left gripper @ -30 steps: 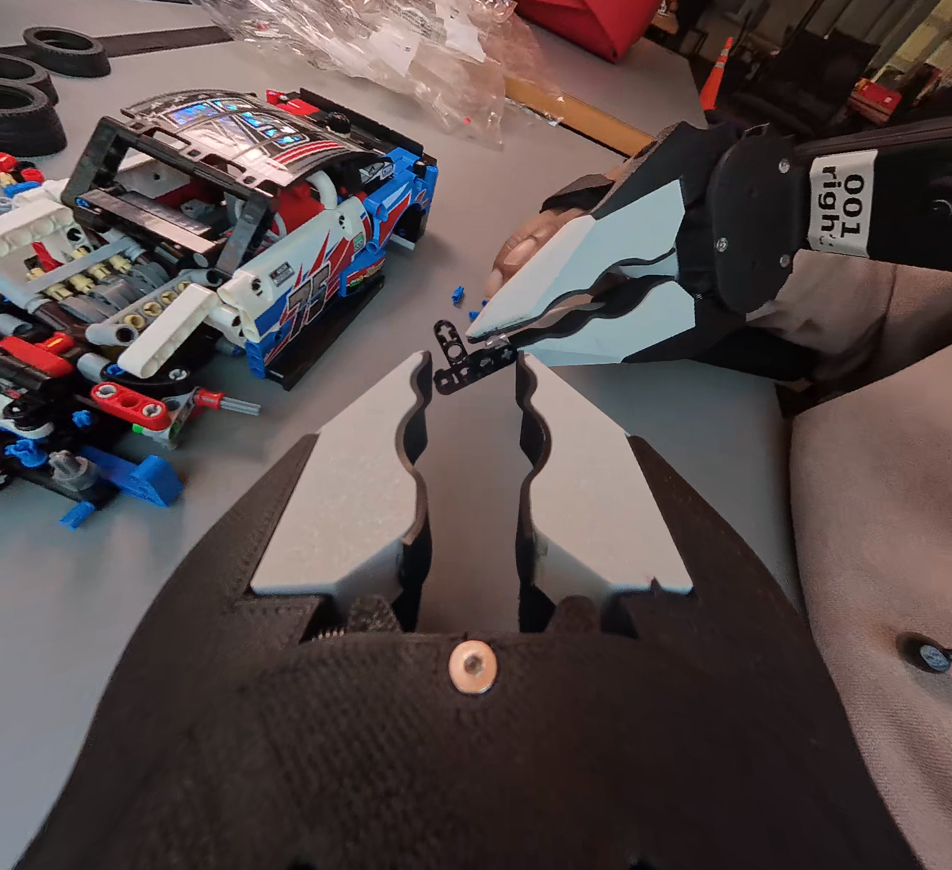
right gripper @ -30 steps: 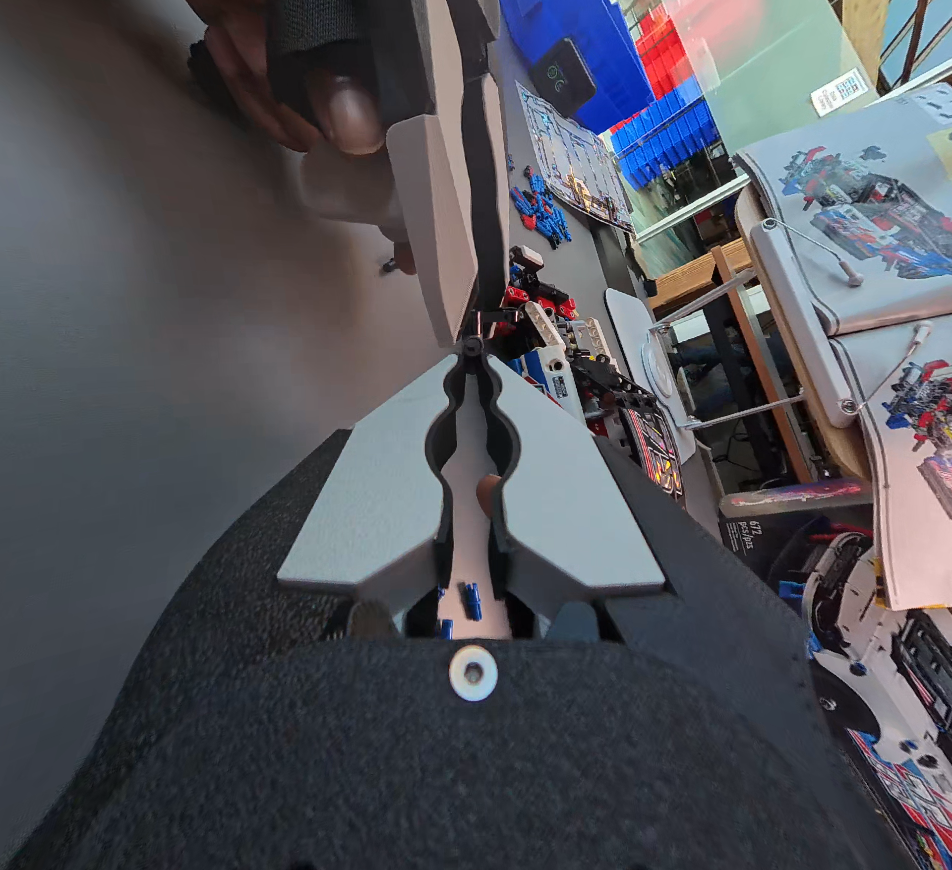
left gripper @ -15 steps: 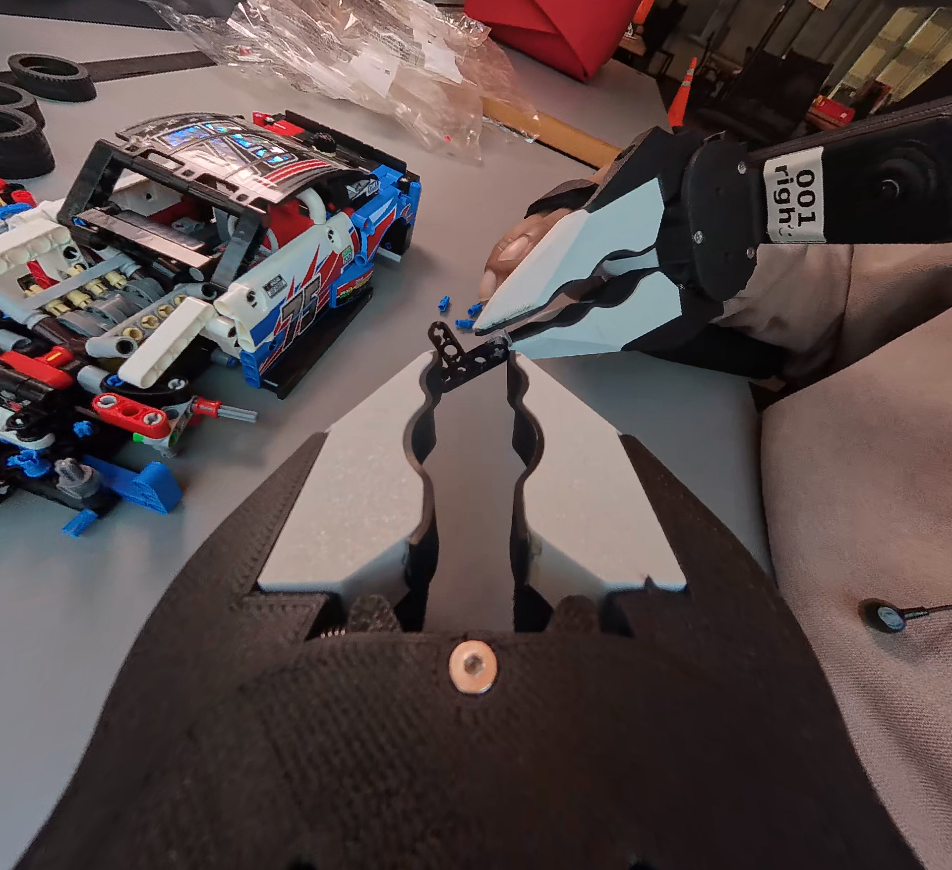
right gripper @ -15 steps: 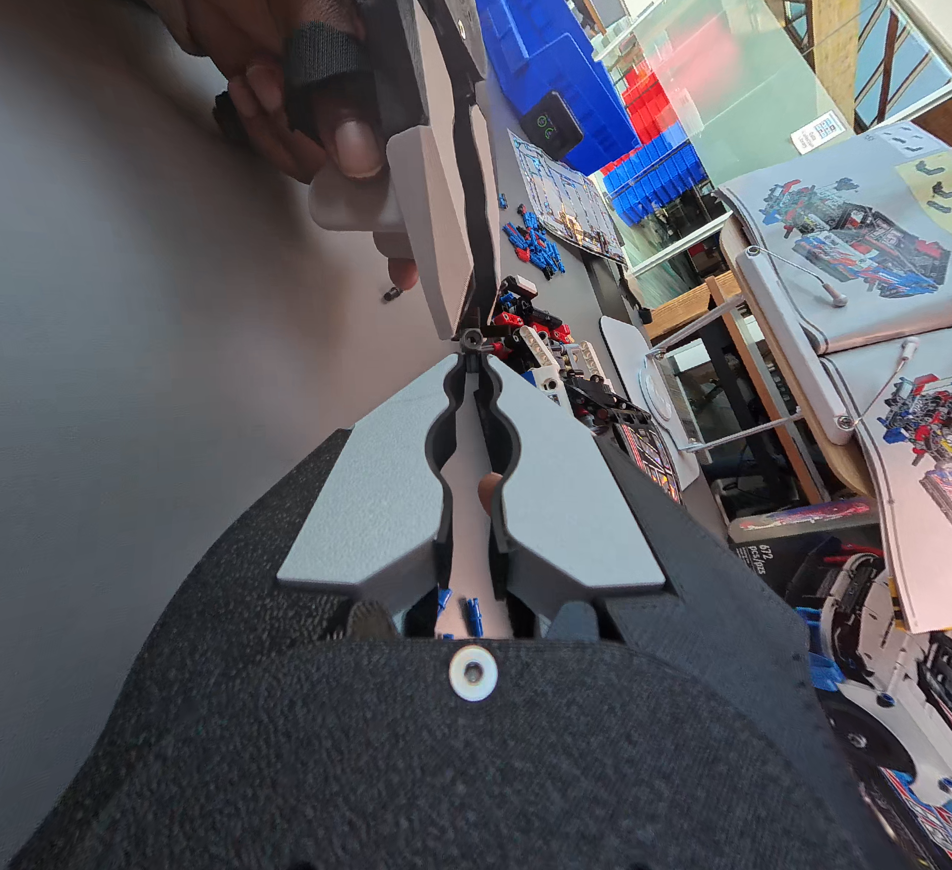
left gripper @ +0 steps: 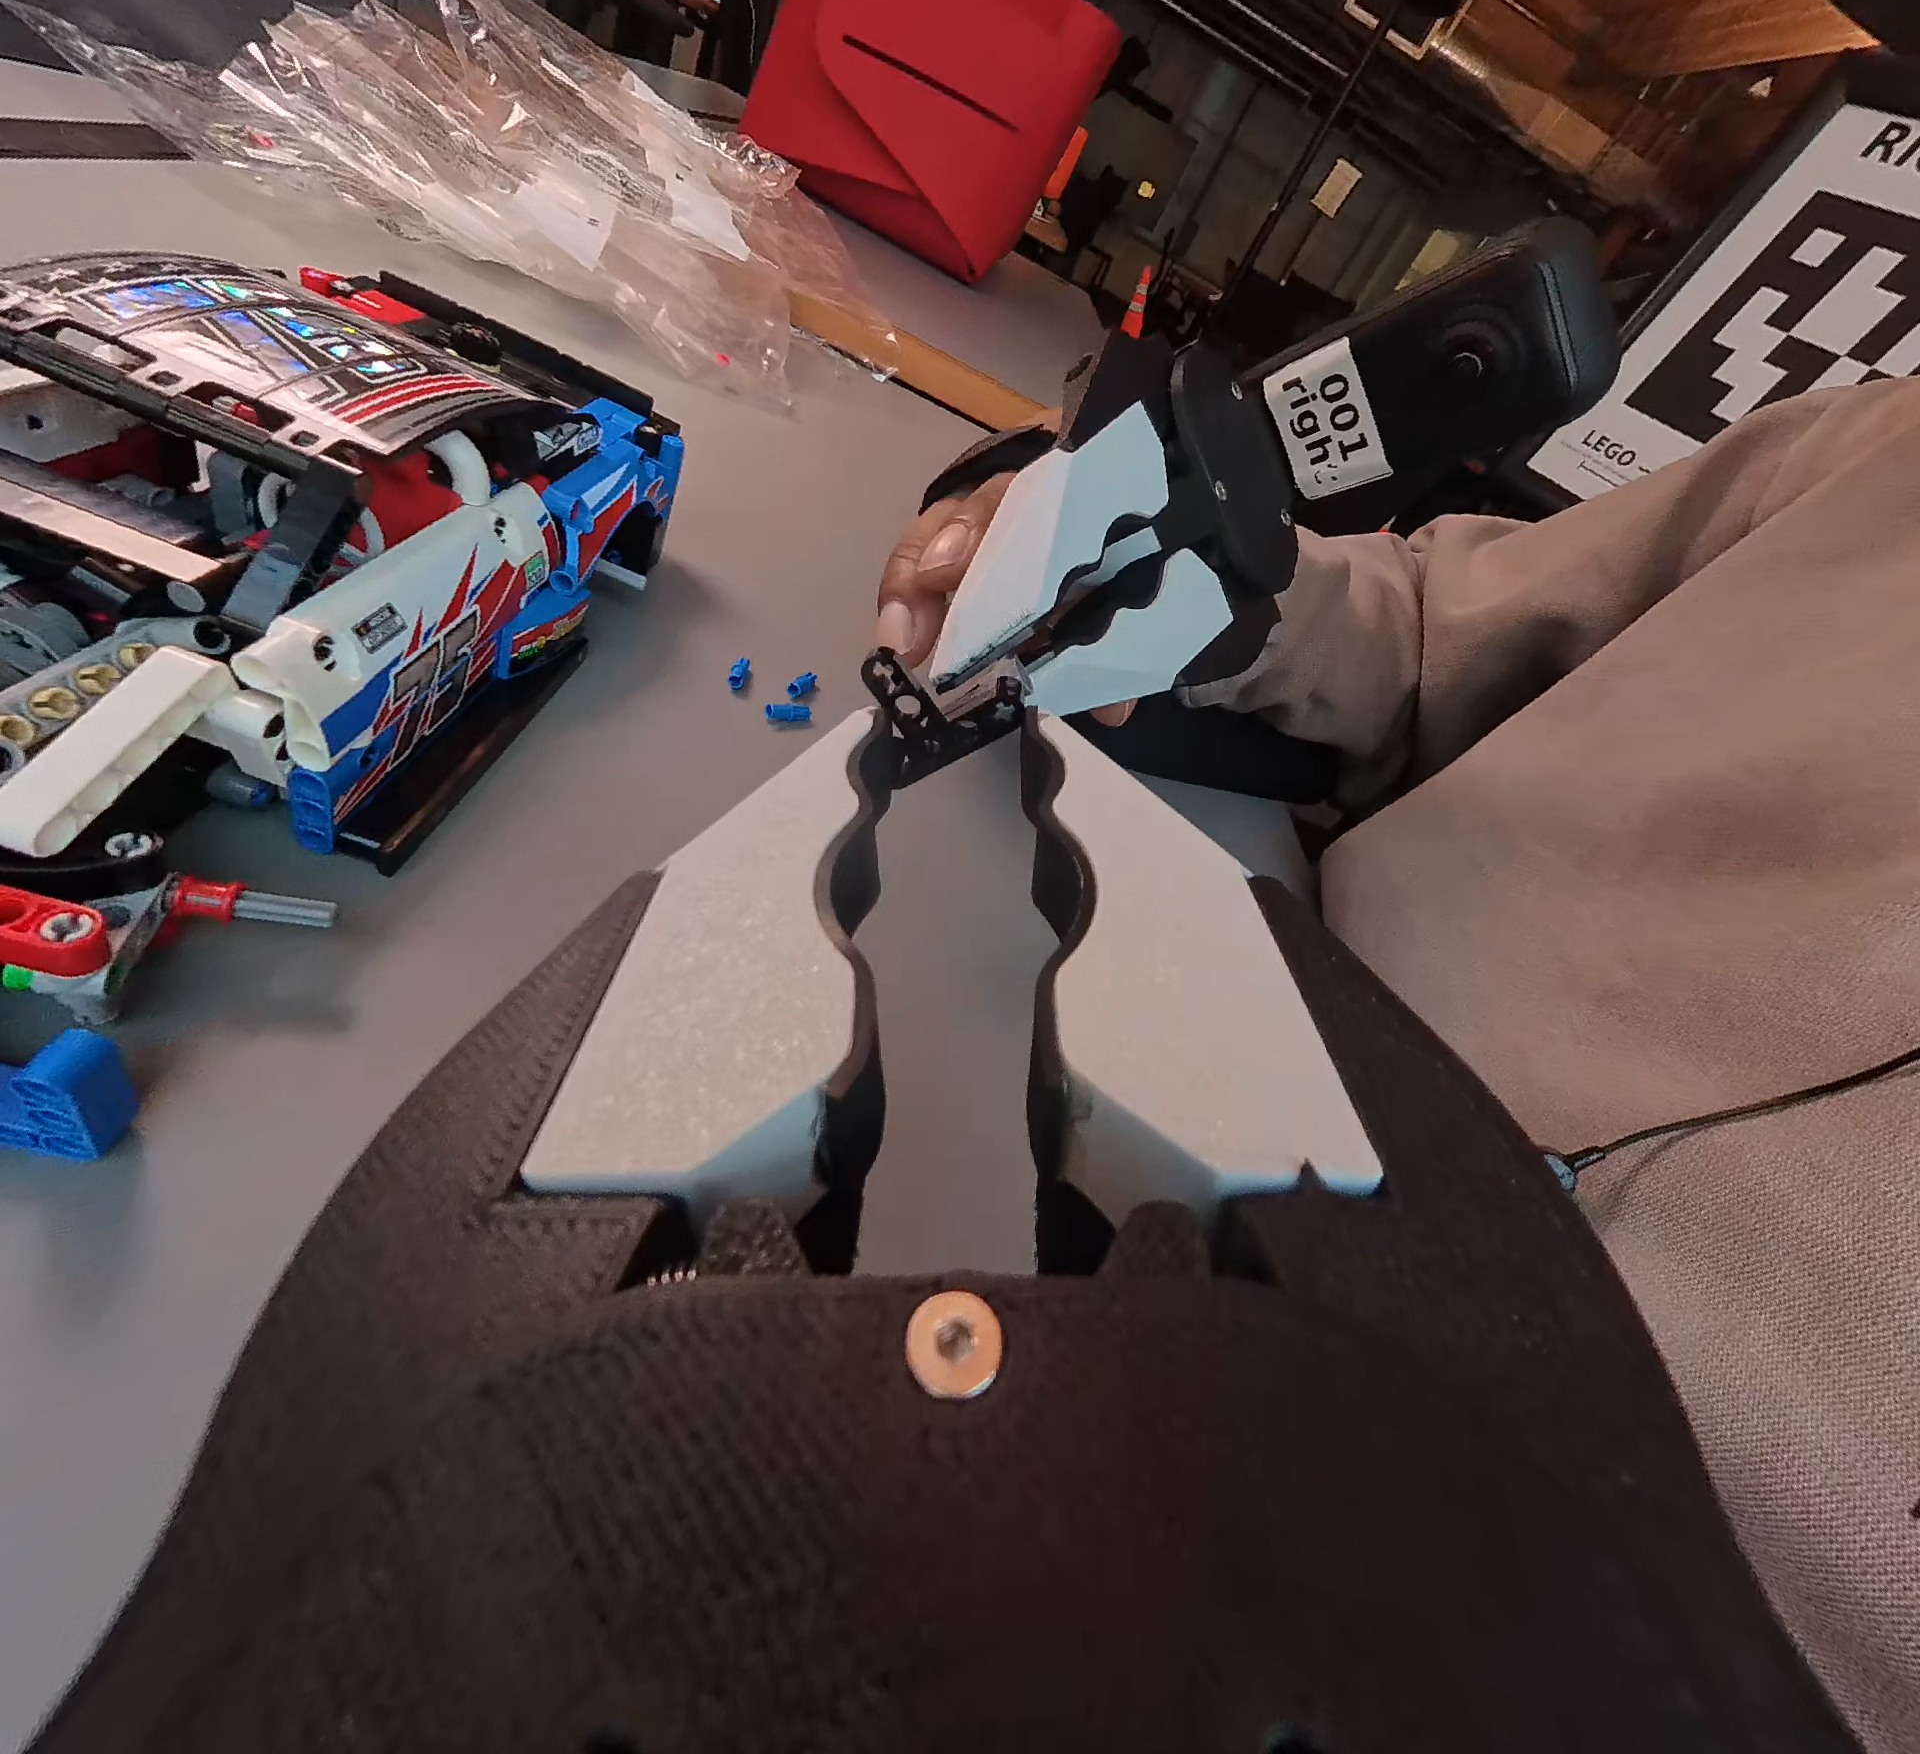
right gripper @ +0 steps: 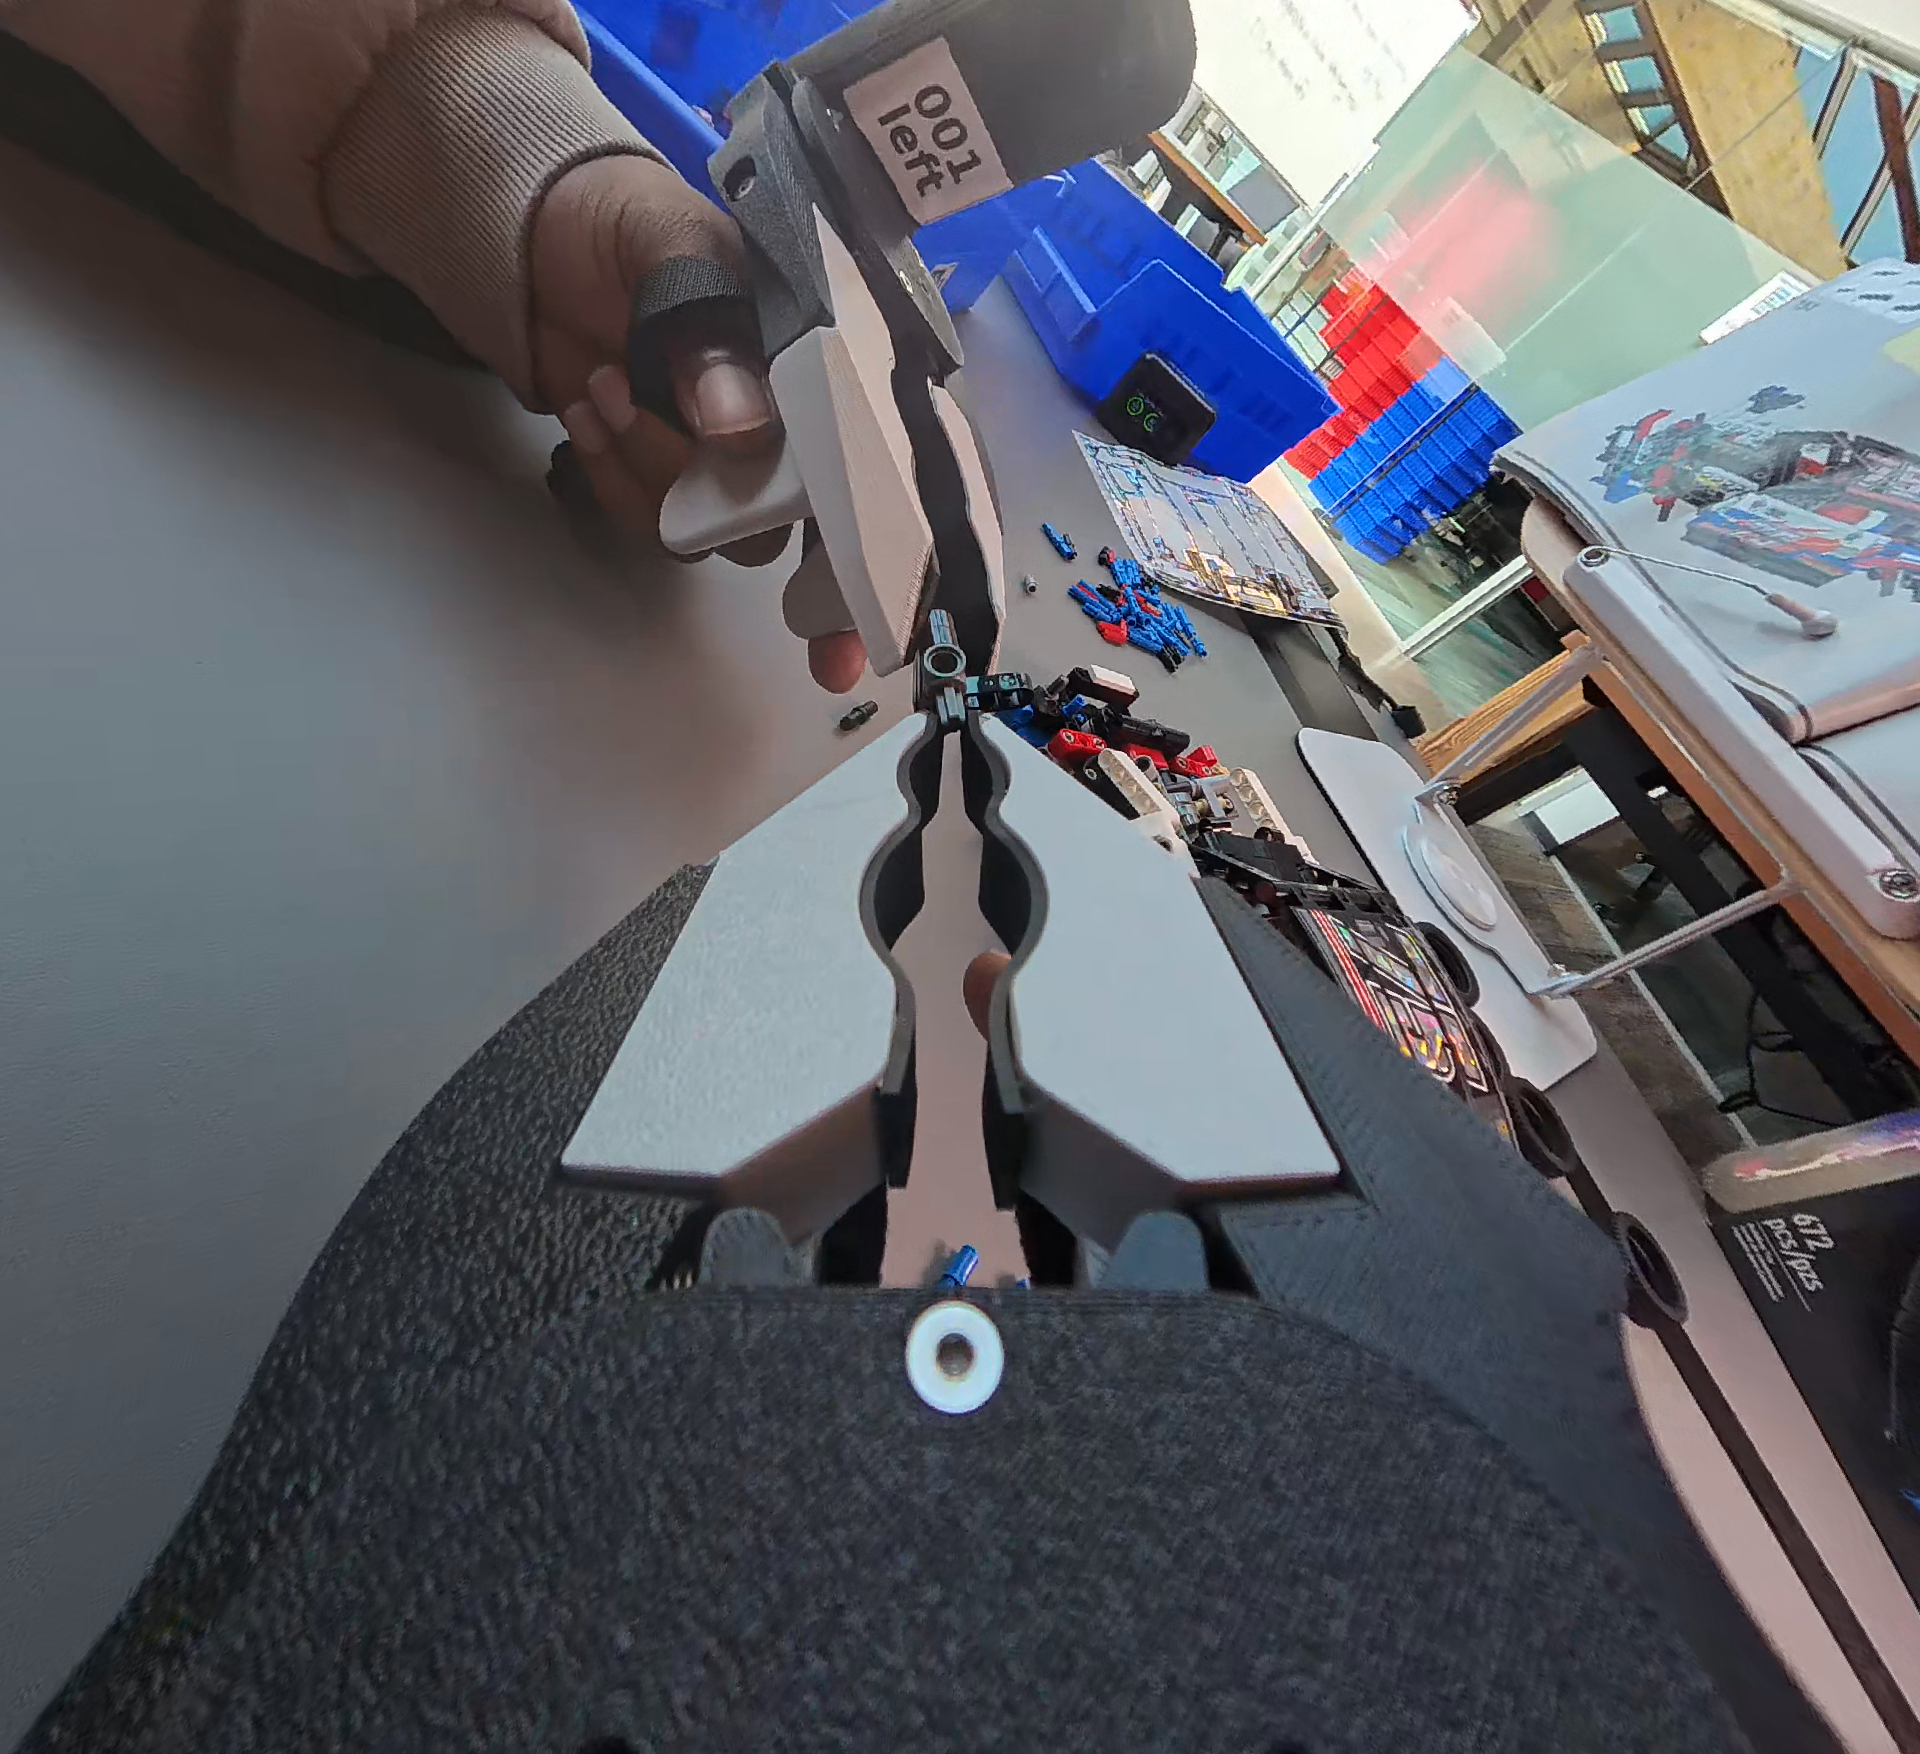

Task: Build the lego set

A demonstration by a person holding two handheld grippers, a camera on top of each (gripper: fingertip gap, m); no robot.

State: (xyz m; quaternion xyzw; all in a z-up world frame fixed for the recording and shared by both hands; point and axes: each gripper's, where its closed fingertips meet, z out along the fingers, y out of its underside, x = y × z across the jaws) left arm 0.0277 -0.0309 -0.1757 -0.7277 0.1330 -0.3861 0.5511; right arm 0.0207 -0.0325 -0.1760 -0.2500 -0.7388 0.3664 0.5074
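Note:
A small black L-shaped lego beam (left gripper: 920, 728) is held above the grey table (left gripper: 790, 499) between both grippers. My right gripper (right gripper: 954, 717) is shut on one arm of the beam (right gripper: 948, 676); it enters the left wrist view (left gripper: 987, 681) from the right. My left gripper (left gripper: 951, 728) has its jaws narrowed around the beam, and both tips touch it; it also shows in the right wrist view (right gripper: 935, 634). The partly built blue, white and red race car (left gripper: 364, 582) stands to the left, and in the right wrist view (right gripper: 1247, 831) it lies behind the fingers.
Three small blue pins (left gripper: 774, 691) lie on the table by the car. Loose red and blue parts (left gripper: 156, 915) lie at the left edge. Empty plastic bags (left gripper: 520, 146) and a red bag (left gripper: 935, 63) sit behind. A pile of pins (right gripper: 1132, 603), blue bins (right gripper: 1143, 302) and an open booklet (right gripper: 1766, 478) lie farther off. Only a small space, under 4 cm, lies between the two pairs of fingers.
Both grippers have risen from the table with the beam between them. My left gripper's jaws have narrowed onto the beam. The right gripper has stayed shut on it.

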